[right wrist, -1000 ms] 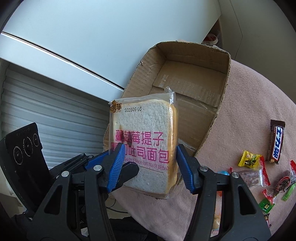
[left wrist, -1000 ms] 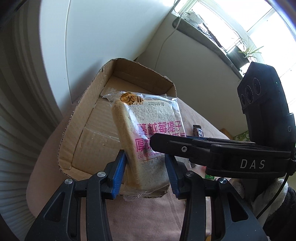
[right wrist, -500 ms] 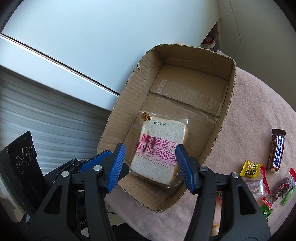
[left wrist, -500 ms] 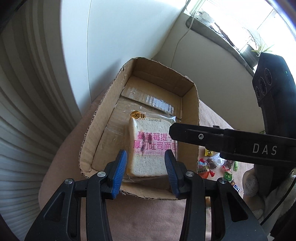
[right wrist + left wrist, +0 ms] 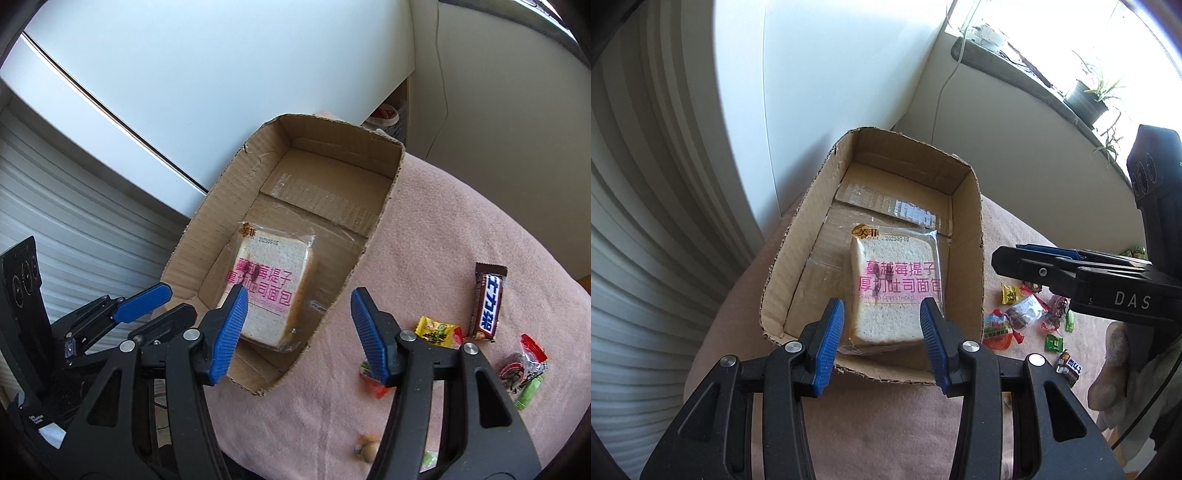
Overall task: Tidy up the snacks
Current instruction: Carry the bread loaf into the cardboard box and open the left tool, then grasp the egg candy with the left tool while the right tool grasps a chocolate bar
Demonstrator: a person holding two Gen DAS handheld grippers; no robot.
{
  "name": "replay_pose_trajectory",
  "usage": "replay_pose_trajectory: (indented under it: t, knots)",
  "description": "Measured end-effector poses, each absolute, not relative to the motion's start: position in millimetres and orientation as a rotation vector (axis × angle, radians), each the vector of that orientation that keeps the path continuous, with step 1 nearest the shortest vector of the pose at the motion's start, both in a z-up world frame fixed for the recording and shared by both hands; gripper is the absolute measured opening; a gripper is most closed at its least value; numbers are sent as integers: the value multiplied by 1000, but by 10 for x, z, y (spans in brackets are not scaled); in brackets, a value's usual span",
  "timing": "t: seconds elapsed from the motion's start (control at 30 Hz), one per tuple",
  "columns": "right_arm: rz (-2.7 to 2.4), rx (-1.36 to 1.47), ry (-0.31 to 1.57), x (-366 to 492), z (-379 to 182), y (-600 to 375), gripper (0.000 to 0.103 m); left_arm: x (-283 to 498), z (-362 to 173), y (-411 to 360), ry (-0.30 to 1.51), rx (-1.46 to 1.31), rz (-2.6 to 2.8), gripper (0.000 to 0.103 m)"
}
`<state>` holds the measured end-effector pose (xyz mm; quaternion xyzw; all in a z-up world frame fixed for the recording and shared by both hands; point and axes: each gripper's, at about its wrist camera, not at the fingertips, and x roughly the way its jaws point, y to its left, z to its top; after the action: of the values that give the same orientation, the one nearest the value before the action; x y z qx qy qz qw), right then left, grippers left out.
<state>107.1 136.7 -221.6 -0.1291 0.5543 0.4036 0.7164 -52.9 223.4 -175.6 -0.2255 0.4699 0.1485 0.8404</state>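
We see a wrapped slice of bread [image 5: 895, 291] lying flat on the floor of an open cardboard box [image 5: 973, 258], near its front end. The wrapper carries pink Chinese print, the line "CRANBERRY GRAPES THICK CUT TOAST BREAD", a gold logo and the date "202509 05". The box sits on a bench [image 5: 443, 229] under a pink cloth.

Our left tongs [image 5: 882, 345] hang above the box's near end, blue pads spread, nothing between them; the bread lies below the gap, untouched. Our right tongs [image 5: 295, 332] are opening, jaws spread wide over the box's right wall, gripping nothing. In the left view their arm shows the letters "DAS".

On the cloth to the right of the box lie loose snacks: a brown chocolate bar [image 5: 488, 301] with white and blue katakana lettering, a yellow candy [image 5: 437, 330] just beside it, a red-wrapped one [image 5: 524, 360], a green one [image 5: 530, 393] and an orange-red packet [image 5: 373, 380] partly hidden behind the right tongs. Their small print is too fine for us to read.
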Motion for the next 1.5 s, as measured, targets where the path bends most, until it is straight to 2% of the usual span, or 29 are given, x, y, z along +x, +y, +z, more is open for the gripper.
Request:
replay_pose_trajectory:
  t: [0.1,0.4,0.5,0.8,1.07,1.5]
  knots:
    - [866,-281,1167,1096,-2133,1088,78,-537,-1736,2095,998,-442,292,42]
    - [719,-294,1172,1237,-2103,177,78,-448,-1747,1576,1040,-368,182,42]
    - [661,-299,1190,1243,-2127,-126,78,-412,-1787,1411,1059,-365,146,52]
    - [539,-267,1280,1083,-2452,-891,78,-326,-2090,859,1174,-358,-24,52]
    - [578,-434,1328,845,-2783,-991,78,-229,-2459,534,1273,-326,-77,52]
    - [618,-564,1347,826,-2997,-837,78,-76,-2611,369,1314,-241,-106,51]
